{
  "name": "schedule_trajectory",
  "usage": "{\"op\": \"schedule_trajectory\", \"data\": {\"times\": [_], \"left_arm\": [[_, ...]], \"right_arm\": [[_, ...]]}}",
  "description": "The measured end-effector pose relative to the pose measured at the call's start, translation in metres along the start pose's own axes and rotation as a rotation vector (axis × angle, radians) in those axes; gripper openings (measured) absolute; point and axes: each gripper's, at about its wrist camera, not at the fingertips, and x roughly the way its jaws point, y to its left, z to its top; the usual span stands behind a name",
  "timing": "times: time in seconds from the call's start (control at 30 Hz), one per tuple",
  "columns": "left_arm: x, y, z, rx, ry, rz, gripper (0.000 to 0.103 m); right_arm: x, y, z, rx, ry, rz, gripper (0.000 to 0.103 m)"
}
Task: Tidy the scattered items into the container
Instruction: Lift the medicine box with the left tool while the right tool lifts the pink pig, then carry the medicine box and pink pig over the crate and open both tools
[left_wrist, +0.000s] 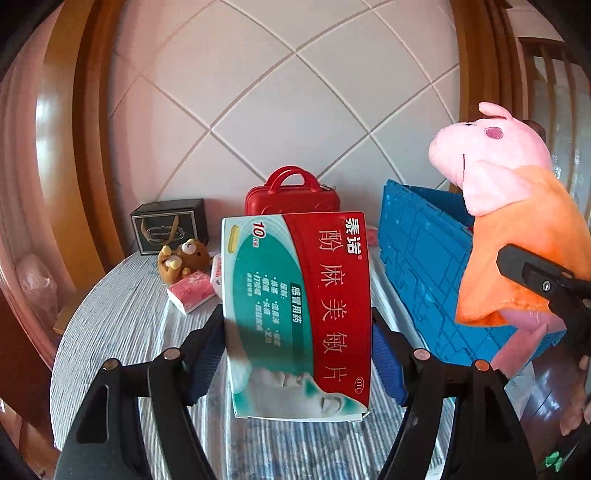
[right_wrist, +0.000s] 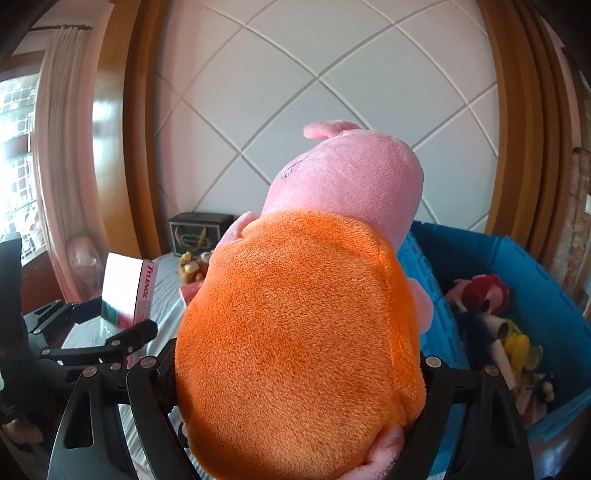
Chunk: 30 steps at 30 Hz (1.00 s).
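Two grippers, both mine. My left gripper has its blue pads clamped on one medicine box, red, teal and white, held upright above the table. My right gripper is spread wide around one pink pig plush in an orange dress, squeezing the dress from both sides; the plush hangs in the air beside the left wall of the container. One blue plastic crate is that container, open on top, sitting at the right end of the table. Inside it, in the right wrist view, a heap of small toys: red, yellow, dark ones, count unclear. Still on the table: one brown bear plush, two pink tissue packs, maybe a third behind the box, can't tell. One red mini suitcase with a handle and one dark gift box stand at the back. The table has a pale striped cloth under what looks like a clear cover. Behind it a white wall panel with diagonal grooves, framed by glossy wood trim; a curtain and bright window at the left. The medicine box blocks my left camera's view of the table's middle; the plush fills most of the right camera's.
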Motion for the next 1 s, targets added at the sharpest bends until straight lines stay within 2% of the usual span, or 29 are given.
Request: {"op": "schedule_trajectory", "data": {"times": [0.13, 0.27, 0.4, 0.5, 0.57, 0.67, 0.73, 0.83, 0.93, 1.0], "left_arm": [[0.006, -0.051, 0.021, 0.034, -0.005, -0.050, 0.071], [0.012, -0.113, 0.047, 0.048, -0.012, -0.112, 0.071], [0.029, -0.195, 0.073, 0.055, 0.003, -0.172, 0.071], [0.046, -0.253, 0.082, 0.085, 0.033, -0.204, 0.072], [0.060, -0.288, 0.080, 0.109, 0.061, -0.195, 0.072], [0.086, -0.332, 0.067, 0.134, 0.150, -0.197, 0.072], [0.100, -0.352, 0.058, 0.152, 0.195, -0.175, 0.072], [0.121, -0.370, 0.048, 0.175, 0.265, -0.135, 0.072], [0.133, -0.379, 0.044, 0.176, 0.320, -0.125, 0.072], [0.129, -0.380, 0.042, 0.181, 0.323, -0.129, 0.072]], "right_arm": [[-0.019, -0.042, 0.011, -0.001, -0.046, -0.069, 0.086], [-0.041, -0.108, 0.022, -0.002, -0.075, -0.134, 0.087], [-0.052, -0.186, 0.020, -0.017, -0.067, -0.197, 0.088], [-0.052, -0.252, 0.009, -0.012, -0.036, -0.229, 0.088], [-0.048, -0.287, -0.003, -0.005, -0.004, -0.246, 0.088], [-0.034, -0.336, -0.023, 0.017, 0.063, -0.248, 0.088], [-0.021, -0.362, -0.036, 0.028, 0.099, -0.244, 0.088], [-0.017, -0.380, -0.051, 0.027, 0.140, -0.231, 0.088], [-0.013, -0.380, -0.066, 0.001, 0.162, -0.216, 0.088], [-0.006, -0.393, -0.070, -0.011, 0.167, -0.210, 0.088]]}}
